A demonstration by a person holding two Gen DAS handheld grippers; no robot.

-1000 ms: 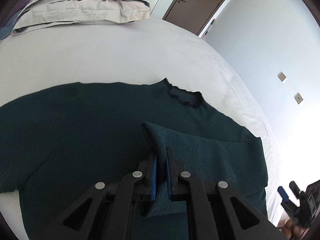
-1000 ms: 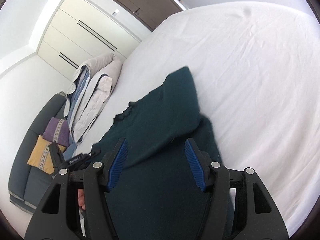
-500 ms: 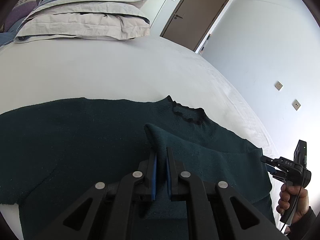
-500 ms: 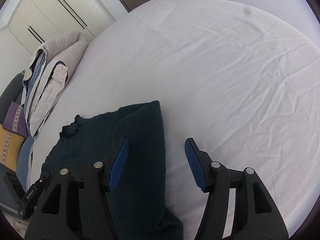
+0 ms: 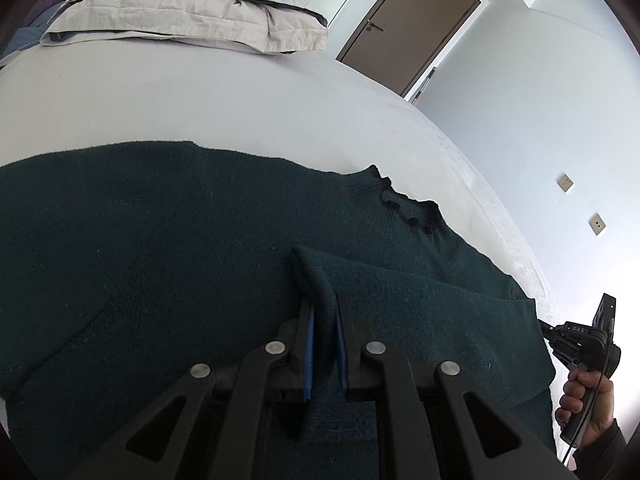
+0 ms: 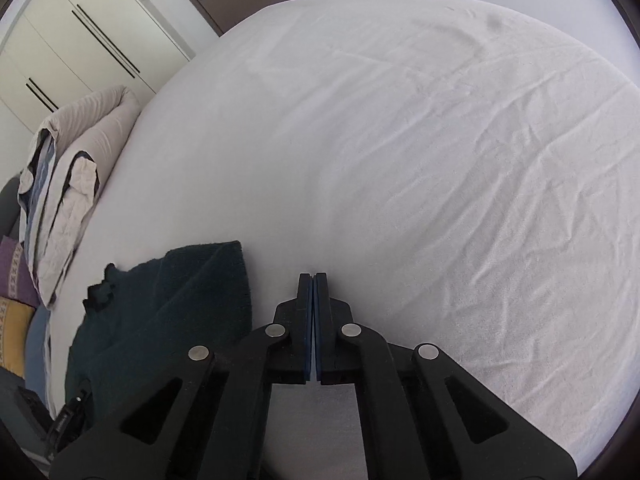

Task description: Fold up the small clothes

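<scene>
A dark green knit sweater point(image 5: 160, 240) lies spread on the white bed point(image 5: 200, 100), collar point(image 5: 408, 208) toward the far right. One sleeve point(image 5: 420, 300) is folded across its body. My left gripper point(image 5: 325, 312) is shut on the cuff of that sleeve, just above the sweater. In the right wrist view the sweater point(image 6: 168, 312) lies at the lower left. My right gripper point(image 6: 314, 280) is shut and empty over bare sheet, to the right of the sweater.
Folded bedding and pillows point(image 5: 192, 12) lie at the head of the bed, also in the right wrist view point(image 6: 64, 184). A brown door point(image 5: 408, 28) and wall sockets point(image 5: 566, 182) are beyond. The right hand and its gripper handle point(image 5: 588, 360) show at the bed's right edge.
My right gripper has swung right, off the sweater, over bare sheet, and closed from wide open. My left gripper has kept hold of the sleeve cuff and drawn back slightly.
</scene>
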